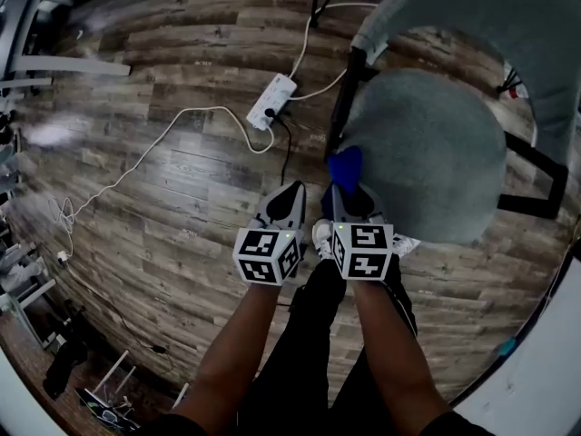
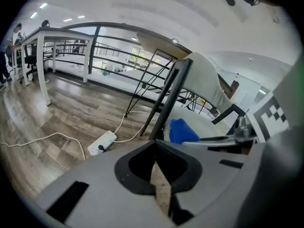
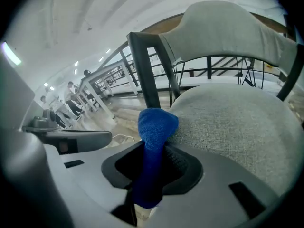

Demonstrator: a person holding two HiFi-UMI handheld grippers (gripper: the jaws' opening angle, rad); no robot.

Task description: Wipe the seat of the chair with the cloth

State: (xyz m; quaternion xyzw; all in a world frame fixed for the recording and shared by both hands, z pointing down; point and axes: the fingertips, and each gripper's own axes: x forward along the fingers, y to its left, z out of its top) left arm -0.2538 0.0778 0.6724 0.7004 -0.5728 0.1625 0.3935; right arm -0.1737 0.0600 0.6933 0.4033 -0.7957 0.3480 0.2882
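Cloth: small blue terry cloth point(image 3: 155, 127), bunched into a wad and pinched between the jaws of the right gripper point(image 3: 151, 175). The wad's free end pokes forward past the jaw tips. It sits at the near edge of the round grey fabric seat point(image 3: 237, 122), close by the black metal frame post point(image 3: 142, 65). From the head view the wad overlaps the seat rim; contact looks likely, though I cannot tell if it presses down.

Left gripper point(image 2: 156, 175): jaws pressed together, nothing between them. It is held just beside the right one, over the wood-plank floor point(image 1: 163, 198), and is not on the chair.

Handling, as a judgement:
- The cloth is soft, light and limp, and should fold and drag rather than push.
- The current hold around the wad's middle leaves a short nub to wipe with. More free fabric would cover the seat faster.
- The seat's woven upholstery looks grippy, so the cloth may snag or roll under.
- The chair seems light enough to shift under sideways strokes.

Other items: curved grey backrest point(image 1: 490, 16); white power strip point(image 1: 272, 101) with a white cable on the floor.

Writing: none readable. There are only black-and-white square markers on the gripper cubes point(image 1: 363, 251). No brand shows on the cloth, chair or power strip.
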